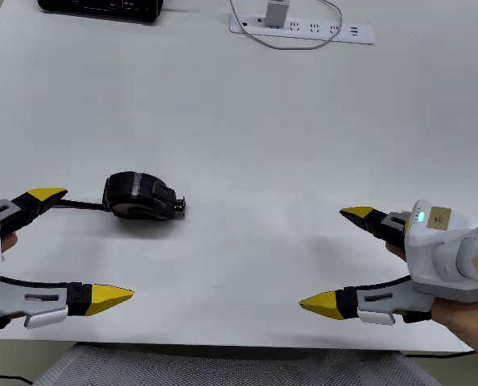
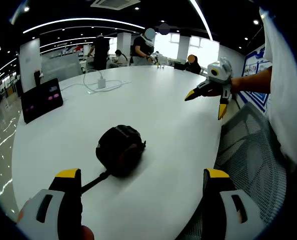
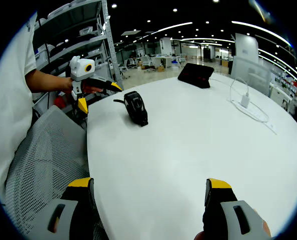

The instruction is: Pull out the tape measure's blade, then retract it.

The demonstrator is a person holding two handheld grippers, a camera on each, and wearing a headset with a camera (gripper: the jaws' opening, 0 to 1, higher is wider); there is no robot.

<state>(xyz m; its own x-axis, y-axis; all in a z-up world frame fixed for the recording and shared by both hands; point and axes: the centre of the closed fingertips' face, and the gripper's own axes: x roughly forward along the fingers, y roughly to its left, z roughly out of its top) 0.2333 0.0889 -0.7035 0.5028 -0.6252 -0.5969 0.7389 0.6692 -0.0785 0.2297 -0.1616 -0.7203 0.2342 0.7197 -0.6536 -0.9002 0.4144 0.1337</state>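
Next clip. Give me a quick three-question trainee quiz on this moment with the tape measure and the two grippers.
1. True or false: the left gripper is shut on the tape measure.
2. The tape measure lies: A nearer the left gripper, B nearer the right gripper, C midway between them.
3. Fill in: the right gripper's jaws stand ___.
Key: 1 false; 2 A; 3 open.

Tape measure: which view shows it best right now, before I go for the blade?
Head view: the tape measure is sharp, unobstructed, seen whole from above, its strap trailing left. The left gripper view shows it close but dark and end-on; the right gripper view shows it small and far off.
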